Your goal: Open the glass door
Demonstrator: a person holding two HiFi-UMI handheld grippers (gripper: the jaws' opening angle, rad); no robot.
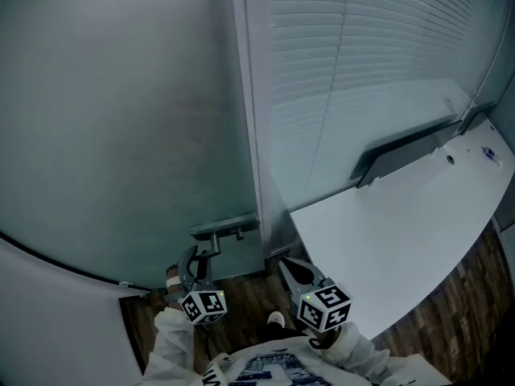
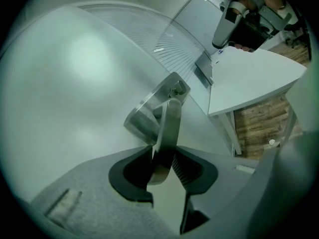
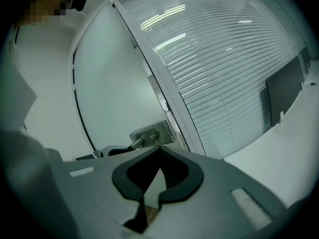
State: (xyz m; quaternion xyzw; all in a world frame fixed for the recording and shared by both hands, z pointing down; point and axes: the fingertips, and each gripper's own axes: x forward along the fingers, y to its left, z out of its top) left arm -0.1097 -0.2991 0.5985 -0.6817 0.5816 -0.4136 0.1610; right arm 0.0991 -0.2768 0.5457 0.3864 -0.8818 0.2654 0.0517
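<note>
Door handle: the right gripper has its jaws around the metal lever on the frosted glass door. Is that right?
No. It is the left gripper whose jaws close on the metal lever on the frosted glass door, as the left gripper view shows; the right gripper is shut and empty.

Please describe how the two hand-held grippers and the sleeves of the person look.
The left hand-held gripper and the right hand-held gripper each have a grey body, black padded jaws and a white cube with black square markers. The sleeves are white.
</note>
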